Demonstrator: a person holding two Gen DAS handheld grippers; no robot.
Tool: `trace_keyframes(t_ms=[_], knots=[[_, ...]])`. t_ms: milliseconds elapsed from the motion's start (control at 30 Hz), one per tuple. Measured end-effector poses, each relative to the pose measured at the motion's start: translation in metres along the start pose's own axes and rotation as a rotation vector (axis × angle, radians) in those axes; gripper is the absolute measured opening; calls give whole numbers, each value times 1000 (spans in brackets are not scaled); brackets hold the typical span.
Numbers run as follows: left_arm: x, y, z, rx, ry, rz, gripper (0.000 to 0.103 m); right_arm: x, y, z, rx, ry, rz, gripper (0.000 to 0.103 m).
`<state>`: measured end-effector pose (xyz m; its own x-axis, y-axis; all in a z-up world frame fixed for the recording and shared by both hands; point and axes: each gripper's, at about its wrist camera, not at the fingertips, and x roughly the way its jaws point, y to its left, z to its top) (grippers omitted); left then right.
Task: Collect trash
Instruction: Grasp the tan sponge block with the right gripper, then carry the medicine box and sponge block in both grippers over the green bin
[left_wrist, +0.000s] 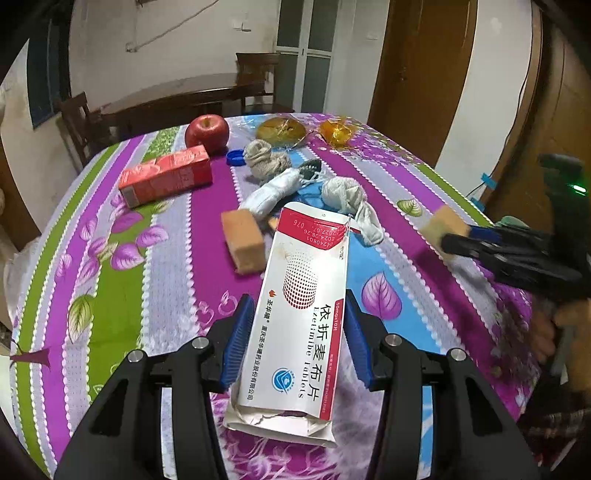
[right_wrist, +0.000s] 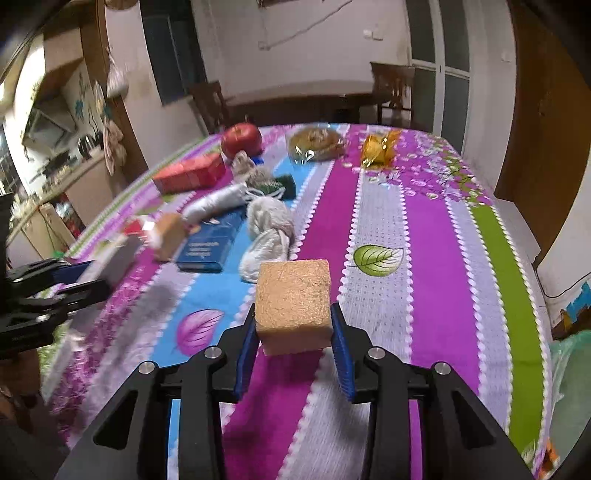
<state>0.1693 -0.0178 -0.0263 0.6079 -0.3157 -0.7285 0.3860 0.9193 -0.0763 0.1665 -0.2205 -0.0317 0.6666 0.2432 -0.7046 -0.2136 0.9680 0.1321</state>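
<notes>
The left gripper (left_wrist: 297, 339) grasps a torn white-and-red cardboard tablet box (left_wrist: 301, 295) between its blue pads; light, crushable, best pinched flat-sided. The right gripper (right_wrist: 293, 338) clamps a tan sponge cube (right_wrist: 293, 304), soft and springy, ahead of its fingertips.

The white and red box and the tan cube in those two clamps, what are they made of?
The white and red box, in the left hand-held gripper, looks like thin glossy printed cardboard: its near end is torn and ragged. The tan cube, in the right hand-held gripper, looks like matte sponge or foam: its faces are rough and finely pitted, though I cannot tell for sure.
</notes>
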Motion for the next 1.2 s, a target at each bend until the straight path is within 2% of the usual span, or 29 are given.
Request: trace_keyframes(t_ms=[300,567,900,1200], knots=[[13,-42,17,42,-11,41,46,-72,3,-36,26,-105,-54,38],[18,-86,28,119,-29,57,46,-113,-14,-55,54,-155,-99,38],[22,-142,45,211,-48,27,46,-155,-51,-70,105,-206,-194,38],[29,-201,63,301,-68,-31,46,-192,-99,-81,177,-234,-296,38]])
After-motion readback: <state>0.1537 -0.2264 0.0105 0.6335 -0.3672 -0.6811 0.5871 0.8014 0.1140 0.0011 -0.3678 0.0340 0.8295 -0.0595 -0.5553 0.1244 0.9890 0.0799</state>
